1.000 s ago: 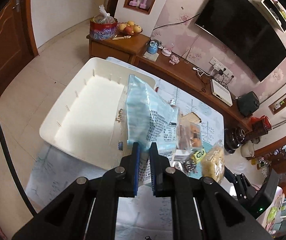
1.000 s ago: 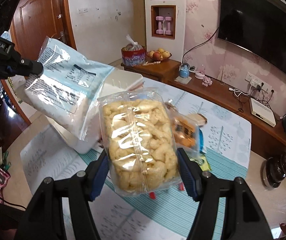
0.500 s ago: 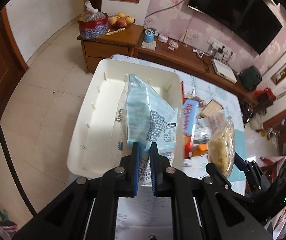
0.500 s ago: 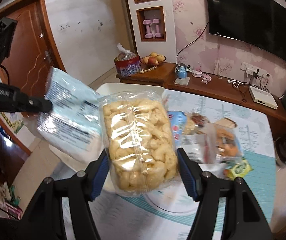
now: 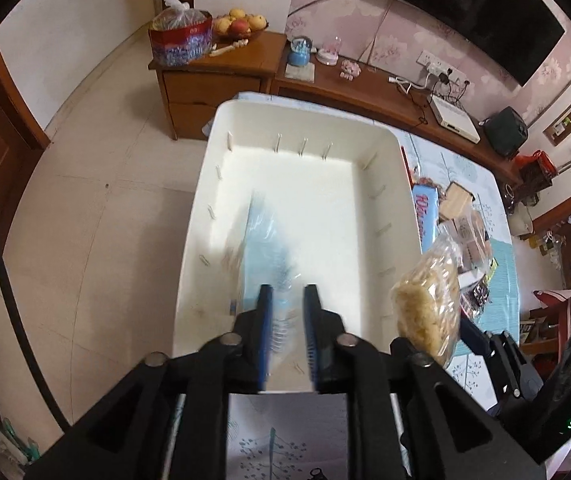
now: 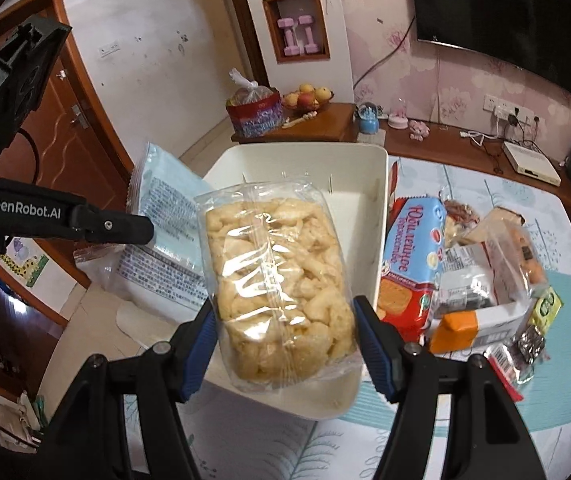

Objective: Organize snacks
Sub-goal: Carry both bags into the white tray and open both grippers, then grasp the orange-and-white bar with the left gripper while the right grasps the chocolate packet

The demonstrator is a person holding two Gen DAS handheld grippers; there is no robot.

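Note:
A white plastic bin (image 5: 213, 216) stands on the table, right under my left gripper (image 5: 287, 300). Its jaws are opening, with a visible gap between the pads. A light blue snack packet (image 5: 269, 240) hangs blurred between them, over the bin's floor. In the right wrist view the same packet (image 6: 165, 208) sits at the left gripper's tip (image 6: 141, 230), above the bin's near-left corner. My right gripper (image 6: 283, 320) is shut on a clear bag of pale puffed snacks (image 6: 281, 280), held upright over the bin's (image 6: 381, 216) front edge.
Several snack packs lie in a pile to the right of the bin, among them a red and blue biscuit pack (image 6: 413, 256) and an orange and white box (image 6: 469, 324). A wooden cabinet (image 5: 221, 76) stands beyond the bin. Tiled floor lies to the left.
Both grippers have moved over the white bin. The left jaws, pinched on the blue packet before, now stand apart and the packet is blurred. The puffed snack bag stays gripped.

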